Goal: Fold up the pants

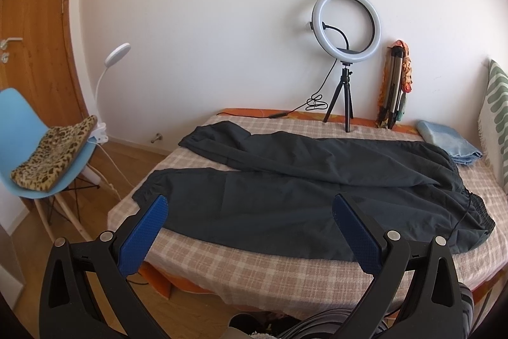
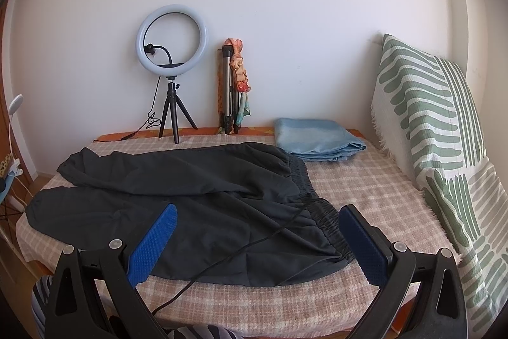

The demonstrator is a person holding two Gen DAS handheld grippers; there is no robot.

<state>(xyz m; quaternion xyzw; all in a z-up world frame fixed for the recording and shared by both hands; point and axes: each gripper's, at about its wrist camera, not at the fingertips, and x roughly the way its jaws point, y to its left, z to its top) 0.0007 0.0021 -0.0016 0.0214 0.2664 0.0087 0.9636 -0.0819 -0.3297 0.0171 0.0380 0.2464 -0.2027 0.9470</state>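
Pants (image 1: 304, 189), dark and lightweight, lie spread flat on the checked bedspread (image 1: 285, 278), the two legs splayed toward the left edge of the bed and the gathered elastic waistband (image 2: 320, 212) toward the right, with a thin black drawcord (image 2: 254, 243) trailing off it across the fabric. We find no brand, label or writing that we can read on anything in either view. Our left gripper (image 1: 250, 208) hovers above the near leg with its blue-padded fingers (image 1: 143, 237) spread wide, holding nothing and touching nothing. Our right gripper (image 2: 257, 218) hangs likewise over the waistband end, its jaws gaping and empty, clear of the cloth. Behind the pants a ring light (image 1: 346, 26) stands on a small tripod near the wall, beside a folded tripod (image 1: 393, 84) draped with a patterned scarf. A folded blue cloth (image 2: 314, 142) sits just beyond the waistband, and a green-and-white patterned pillow (image 2: 435, 132) leans at the right. Off the bed's left side we see a blue chair (image 1: 19, 123) carrying a leopard-print cushion (image 1: 54, 158), and a wooden door (image 1: 35, 30).
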